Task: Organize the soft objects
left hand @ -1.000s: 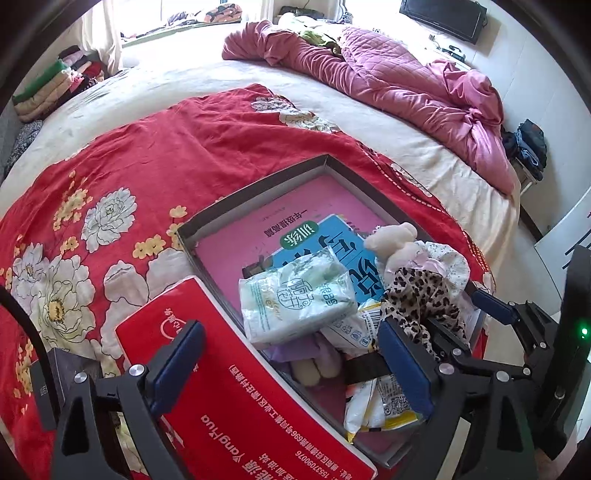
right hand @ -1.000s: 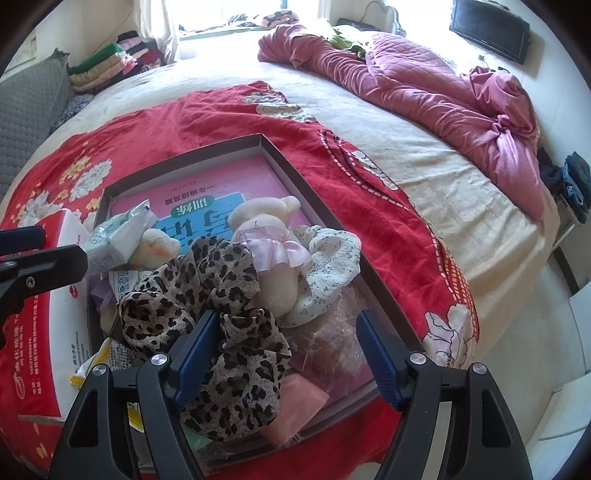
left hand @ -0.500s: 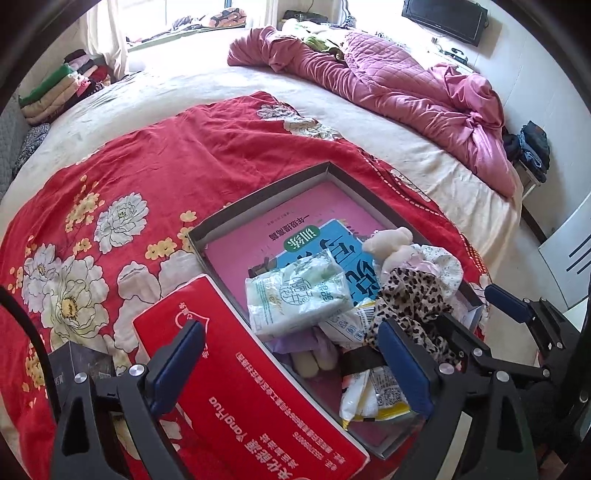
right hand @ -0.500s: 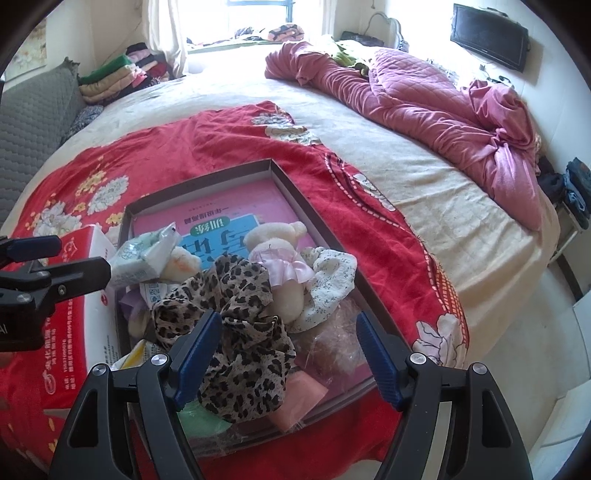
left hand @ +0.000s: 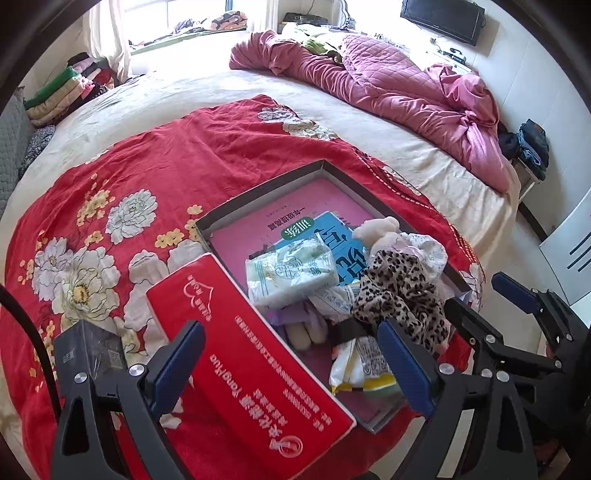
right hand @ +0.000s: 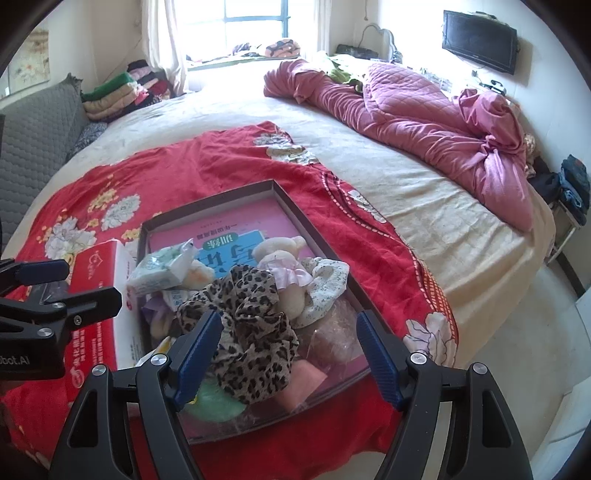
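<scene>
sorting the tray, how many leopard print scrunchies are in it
1. The leopard print scrunchie lies in the tray, at its near end beside the plush bear. Others may be buried underneath.

Bright window (right hand: 255,29), wall-mounted television (right hand: 479,40), wide bed (right hand: 424,192), crumpled pink quilt (right hand: 424,114), grey sofa (right hand: 33,147)

"How many boxes are there?"
"Three: one shallow tray box (left hand: 258,189), one red box (left hand: 255,373), one small black box (left hand: 88,347)."
"Soft things?"
"One leopard scrunchie (right hand: 251,314), one plush toy (right hand: 280,266), one tissue pack (left hand: 291,269)."
</scene>
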Motion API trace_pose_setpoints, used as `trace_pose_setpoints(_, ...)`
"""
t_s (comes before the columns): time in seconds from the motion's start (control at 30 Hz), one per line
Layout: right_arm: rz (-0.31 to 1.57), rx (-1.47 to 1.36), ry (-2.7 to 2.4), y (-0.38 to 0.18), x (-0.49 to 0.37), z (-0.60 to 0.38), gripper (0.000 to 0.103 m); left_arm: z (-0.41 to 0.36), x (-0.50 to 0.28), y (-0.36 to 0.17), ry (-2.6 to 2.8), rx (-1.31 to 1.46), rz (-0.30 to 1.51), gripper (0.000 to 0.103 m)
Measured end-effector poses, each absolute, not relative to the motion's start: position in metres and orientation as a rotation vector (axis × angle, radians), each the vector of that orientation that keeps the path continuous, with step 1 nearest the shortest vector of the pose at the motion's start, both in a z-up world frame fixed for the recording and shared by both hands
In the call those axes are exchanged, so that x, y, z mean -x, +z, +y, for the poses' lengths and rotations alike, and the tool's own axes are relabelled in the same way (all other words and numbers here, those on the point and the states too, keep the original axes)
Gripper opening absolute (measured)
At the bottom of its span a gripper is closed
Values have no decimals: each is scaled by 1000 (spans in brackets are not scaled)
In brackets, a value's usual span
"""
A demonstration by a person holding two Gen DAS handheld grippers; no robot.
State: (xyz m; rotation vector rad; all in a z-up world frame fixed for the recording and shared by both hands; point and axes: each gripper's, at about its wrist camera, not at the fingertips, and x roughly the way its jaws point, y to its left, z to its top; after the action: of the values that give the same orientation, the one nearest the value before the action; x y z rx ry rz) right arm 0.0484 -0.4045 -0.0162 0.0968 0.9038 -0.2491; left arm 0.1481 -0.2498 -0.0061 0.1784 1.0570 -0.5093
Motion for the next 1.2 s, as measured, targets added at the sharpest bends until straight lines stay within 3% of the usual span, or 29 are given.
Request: trace_pose_setpoints(1.2, 750, -125, -229, 50, 66, -344, 77, -190, -40, 14, -414, -207, 1001, 95)
